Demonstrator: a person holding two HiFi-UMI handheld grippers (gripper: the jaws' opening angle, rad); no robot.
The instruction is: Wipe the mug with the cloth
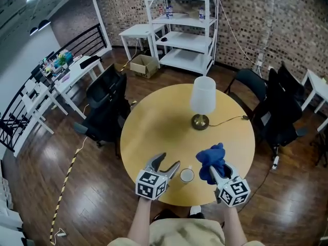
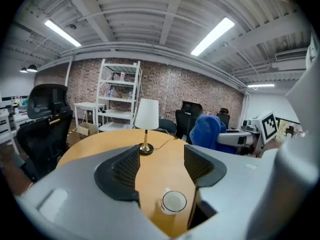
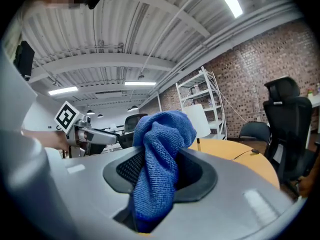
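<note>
Head view: white mug (image 1: 187, 175) upright on round wooden surface (image 1: 154, 122) near its front edge, between left gripper (image 1: 168, 162) and right gripper (image 1: 215, 172), touching neither. Left gripper view: fingers (image 2: 127, 169) spread wide, gripping nothing, mug low in the gap, table lamp (image 2: 146, 119) beyond. Right gripper view: fingers (image 3: 131, 168) clamped on bunched blue cloth (image 3: 160, 154).

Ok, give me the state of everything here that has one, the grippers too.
Mug: upright on the table, looks empty, not gripped.
Cloth: bunched up, clamped in the right gripper.
Left gripper: open, holding nothing.
Right gripper: shut on the cloth.
Lamp: upright, cord attached; lit or not unclear.
</note>
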